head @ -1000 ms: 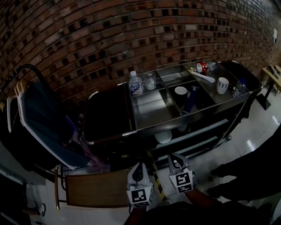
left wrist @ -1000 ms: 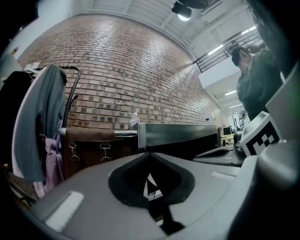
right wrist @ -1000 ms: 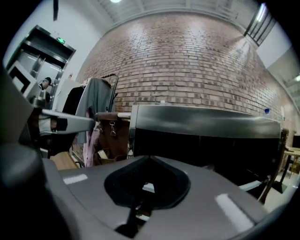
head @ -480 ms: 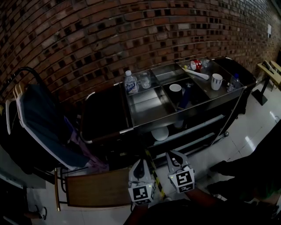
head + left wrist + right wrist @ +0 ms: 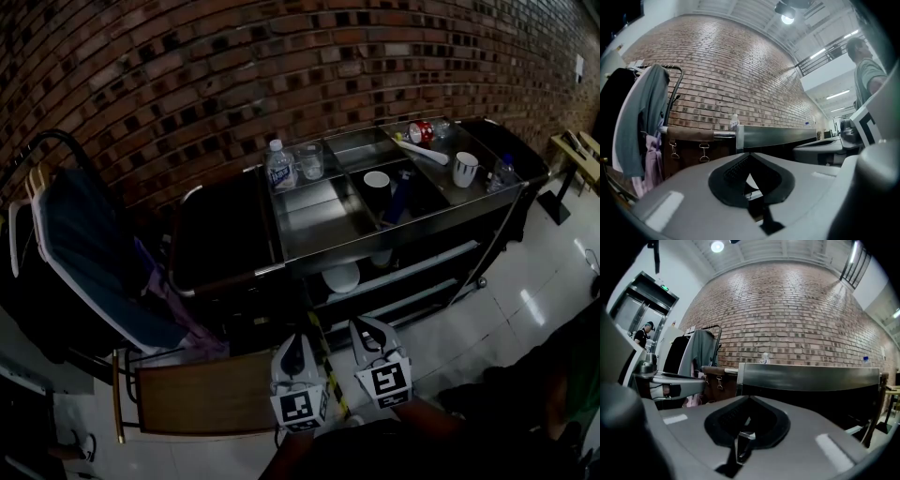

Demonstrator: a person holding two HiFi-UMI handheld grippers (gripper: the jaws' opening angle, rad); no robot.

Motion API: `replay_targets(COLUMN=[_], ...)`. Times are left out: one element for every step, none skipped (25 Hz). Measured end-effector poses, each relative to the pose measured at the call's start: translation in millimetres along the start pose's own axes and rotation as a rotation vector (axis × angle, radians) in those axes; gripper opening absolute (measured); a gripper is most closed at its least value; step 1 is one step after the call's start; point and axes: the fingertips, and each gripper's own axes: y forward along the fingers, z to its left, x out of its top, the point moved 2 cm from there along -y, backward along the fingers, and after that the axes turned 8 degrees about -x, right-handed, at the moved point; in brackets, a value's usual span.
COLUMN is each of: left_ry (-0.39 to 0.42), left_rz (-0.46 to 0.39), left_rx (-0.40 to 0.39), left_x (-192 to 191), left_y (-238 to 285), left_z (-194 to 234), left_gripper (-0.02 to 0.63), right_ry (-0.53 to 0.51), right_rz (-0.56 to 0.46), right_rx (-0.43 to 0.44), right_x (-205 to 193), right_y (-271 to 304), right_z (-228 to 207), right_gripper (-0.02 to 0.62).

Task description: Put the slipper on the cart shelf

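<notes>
No slipper shows plainly in any view. The steel cart [image 5: 309,251] stands against the brick wall, with its lower shelves [image 5: 412,270] dark and a white round thing [image 5: 341,277] on one of them. My left gripper [image 5: 298,343] and right gripper [image 5: 362,328] hang side by side over the floor just in front of the cart. Both point at it. In the left gripper view the left gripper [image 5: 749,160] has its jaws together with nothing between them. The right gripper [image 5: 749,402] is shut and empty too, facing the cart's steel side [image 5: 811,376].
On the cart top stand a water bottle [image 5: 279,169], a glass jar [image 5: 310,159], a white bowl [image 5: 377,179], a mug [image 5: 464,169] and a red can [image 5: 419,132]. A clothes rack with a blue garment [image 5: 84,253] is left. A brown panel [image 5: 202,398] lies near my grippers.
The view has shifted a little, so the cart sits slightly higher and nearer the middle. Both grippers stay shut, side by side at the bottom of the head view.
</notes>
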Motion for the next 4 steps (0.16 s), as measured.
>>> replay_targets(left_ry=[0.001, 0.002, 0.003, 0.004], left_rz=[0.001, 0.000, -0.001, -0.002], left_rx=[-0.001, -0.002, -0.004, -0.005], left_x=[-1.8, -2.8, -3.5, -4.0], left_y=[0.7, 1.4, 2.0, 2.7], left_z=[-0.1, -0.4, -0.9, -1.3], left_gripper=[0.015, 0.015, 0.015, 0.015], right_ry=[-0.003, -0.006, -0.009, -0.012], right_rz=[0.003, 0.007, 0.011, 0.015], right_rx=[-0.001, -0.004, -0.007, -0.010], right_x=[-1.1, -2.2, -3.4, -4.6], right_y=[0.7, 1.3, 1.9, 2.4], right_z=[-0.4, -0.9, -1.6, -2.3], right_gripper=[0.002, 0.002, 0.002, 0.002])
